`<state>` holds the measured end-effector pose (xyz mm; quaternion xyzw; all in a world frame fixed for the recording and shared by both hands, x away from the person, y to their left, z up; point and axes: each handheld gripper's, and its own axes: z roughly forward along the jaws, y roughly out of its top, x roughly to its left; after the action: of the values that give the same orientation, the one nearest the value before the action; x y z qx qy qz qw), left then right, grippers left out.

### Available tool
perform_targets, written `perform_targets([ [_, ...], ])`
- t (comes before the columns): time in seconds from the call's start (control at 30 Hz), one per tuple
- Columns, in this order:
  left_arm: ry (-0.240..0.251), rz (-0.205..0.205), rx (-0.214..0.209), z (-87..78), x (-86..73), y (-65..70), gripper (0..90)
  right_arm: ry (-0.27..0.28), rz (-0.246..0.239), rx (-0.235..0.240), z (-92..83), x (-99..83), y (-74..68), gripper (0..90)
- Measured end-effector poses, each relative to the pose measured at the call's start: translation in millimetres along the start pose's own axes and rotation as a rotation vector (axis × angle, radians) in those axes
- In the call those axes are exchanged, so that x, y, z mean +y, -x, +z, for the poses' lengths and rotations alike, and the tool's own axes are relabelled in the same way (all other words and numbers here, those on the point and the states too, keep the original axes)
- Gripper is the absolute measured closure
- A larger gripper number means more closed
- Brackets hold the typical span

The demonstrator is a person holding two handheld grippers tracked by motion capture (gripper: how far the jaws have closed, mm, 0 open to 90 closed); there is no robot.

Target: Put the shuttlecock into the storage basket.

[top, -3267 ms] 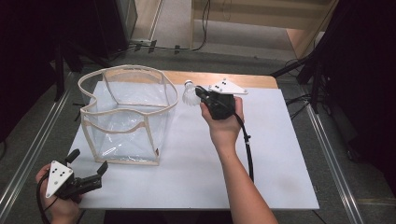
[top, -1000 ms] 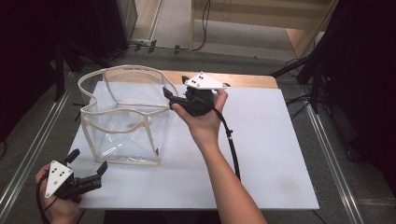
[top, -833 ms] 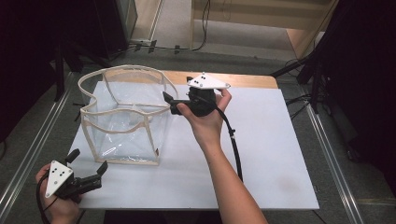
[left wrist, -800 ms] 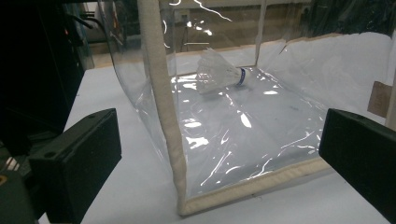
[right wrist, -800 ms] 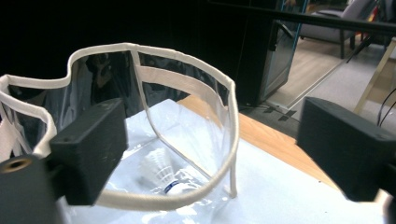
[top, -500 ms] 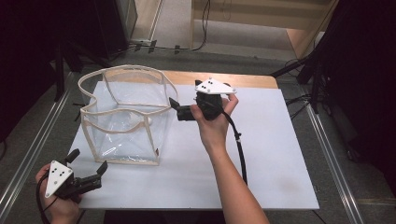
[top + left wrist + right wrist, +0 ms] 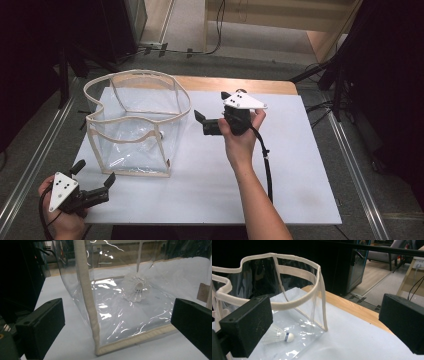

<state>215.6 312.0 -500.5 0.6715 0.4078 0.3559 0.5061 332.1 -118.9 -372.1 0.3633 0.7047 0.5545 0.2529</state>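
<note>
Shuttlecock (image 7: 136,288) lies on the floor of the clear bag (image 7: 135,125), which stands open-topped on the white table (image 7: 300,165) toward its left half. In the right gripper view we see it on its side with the cork end (image 7: 290,337) pointing toward the bag's near wall; in the high view it is a small pale speck (image 7: 161,133) behind the plastic. The bag's cream fabric trim (image 7: 294,303) runs around its mouth and down its corners, and this wall and rim stand between both grippers and the shuttlecock.

We hold the right gripper (image 7: 212,112) above the table just beside the bag's right wall, jaws pointing left toward it. Its jaws are spread wide with nothing between them, and they are clear of the bag.

We hold the left gripper (image 7: 92,177) at the near left corner of the table, close to the bag's near corner but apart from it. Its jaws also stand wide apart and carry nothing; in the left gripper view they frame the bag's corner seam (image 7: 86,297), with the shuttlecock beyond, inside the plastic.

Beyond the table we see a grey floor (image 7: 190,30), black stands (image 7: 345,75) and a cable (image 7: 220,25).
</note>
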Motion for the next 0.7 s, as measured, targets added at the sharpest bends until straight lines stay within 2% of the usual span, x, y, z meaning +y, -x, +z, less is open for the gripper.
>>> perform_targets([
  [0.7,-0.001,0.001,0.001,-0.2,-0.1,0.4,0.0,-0.001,0.044,-0.06,-30.1,-28.2,24.0,0.0],
])
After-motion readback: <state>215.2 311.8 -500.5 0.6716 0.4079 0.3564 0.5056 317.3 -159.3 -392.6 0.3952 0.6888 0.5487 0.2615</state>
